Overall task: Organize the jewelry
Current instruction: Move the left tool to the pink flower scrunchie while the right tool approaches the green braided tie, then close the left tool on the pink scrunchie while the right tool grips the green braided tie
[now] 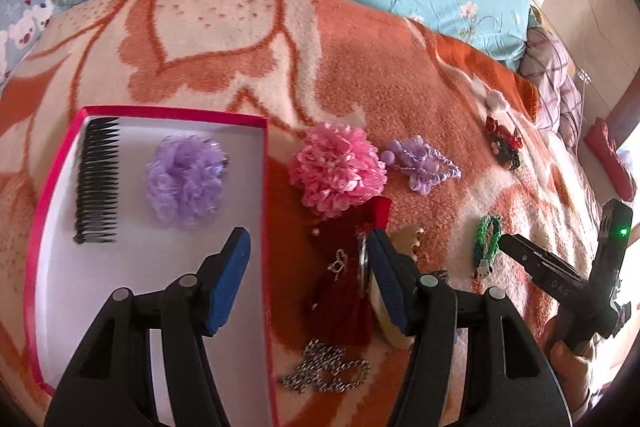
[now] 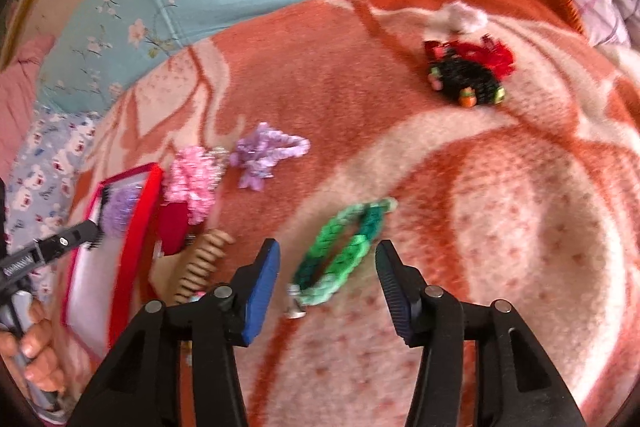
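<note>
Jaws of both grippers stand apart and hold nothing. Left gripper (image 1: 308, 259): one pad hangs over the white floor of the box, the other over the dark red tasselled ornament (image 1: 344, 291) outside it. Right gripper (image 2: 328, 277): jaws straddle the near end of the green braided bracelet (image 2: 340, 259), pads clear of it on both sides.

Bed, covered by an orange and cream patterned blanket (image 1: 360, 67), carries all items. Red-rimmed shallow cardboard box with white lining (image 1: 168, 113) lies at the left. Inside it: a lilac ruffled hair scrunchie (image 1: 184, 181) and a black plastic hair comb (image 1: 98, 179), side by side, apart.

Outside the box, on the blanket: a pink ruffled hair scrunchie (image 1: 338, 169) just beside the box rim; a purple beaded hair tie (image 1: 424, 163) next to it; a black and red beaded hair tie (image 2: 468, 75) well apart, toward the far edge; a silver chain (image 1: 324, 371) near the box's side wall.
</note>
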{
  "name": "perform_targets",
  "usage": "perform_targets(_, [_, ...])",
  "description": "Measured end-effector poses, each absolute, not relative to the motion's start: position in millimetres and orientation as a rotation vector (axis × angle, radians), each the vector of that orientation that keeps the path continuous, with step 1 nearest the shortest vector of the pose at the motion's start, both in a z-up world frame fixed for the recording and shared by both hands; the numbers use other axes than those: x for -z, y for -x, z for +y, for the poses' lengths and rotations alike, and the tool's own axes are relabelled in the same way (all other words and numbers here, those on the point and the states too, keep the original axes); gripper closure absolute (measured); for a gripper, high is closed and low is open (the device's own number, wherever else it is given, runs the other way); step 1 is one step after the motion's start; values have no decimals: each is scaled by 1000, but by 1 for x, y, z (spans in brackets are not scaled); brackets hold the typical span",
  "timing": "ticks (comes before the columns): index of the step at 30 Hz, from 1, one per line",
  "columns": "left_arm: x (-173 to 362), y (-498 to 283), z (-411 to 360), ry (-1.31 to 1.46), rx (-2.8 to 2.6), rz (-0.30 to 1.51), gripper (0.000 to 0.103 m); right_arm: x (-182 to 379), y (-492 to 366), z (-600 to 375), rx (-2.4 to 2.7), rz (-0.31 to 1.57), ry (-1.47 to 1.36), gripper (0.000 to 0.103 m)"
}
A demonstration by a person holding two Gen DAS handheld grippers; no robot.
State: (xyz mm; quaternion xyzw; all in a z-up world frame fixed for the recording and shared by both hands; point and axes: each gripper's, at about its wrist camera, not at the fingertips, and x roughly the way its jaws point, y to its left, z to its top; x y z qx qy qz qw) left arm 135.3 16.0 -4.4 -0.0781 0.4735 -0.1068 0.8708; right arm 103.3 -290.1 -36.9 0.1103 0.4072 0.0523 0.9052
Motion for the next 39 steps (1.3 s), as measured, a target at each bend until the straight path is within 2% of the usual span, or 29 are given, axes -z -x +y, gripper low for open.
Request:
perform_targets(16, [48,-221,-51,42,196,1080,40,57,-128,-280,-94,909,-153,52])
perform_targets(18, [53,-226,-55,33,203,1088,55,60,-128,-279,-86,912,-139,60])
perform_targets(19, [57,-228,-56,31,217,1098,80,60,-128,-279,-88,912,-139,62])
perform_targets(20, [59,-229,-58,28,227,1107,95,61,-127,-280,-93,910,-142,68])
perform_targets(21, [60,-230,-59,24,233,1105,95,61,-127,-280,-100,909,-146,82])
perform_targets(23, [59,-229,-62,-4,231,1088,98,61,-127,-281,-133,912,-175,92])
perform_targets(39, [2,-165,-6,154,264,960,100,17,-108,-273,-251,816,-274,93])
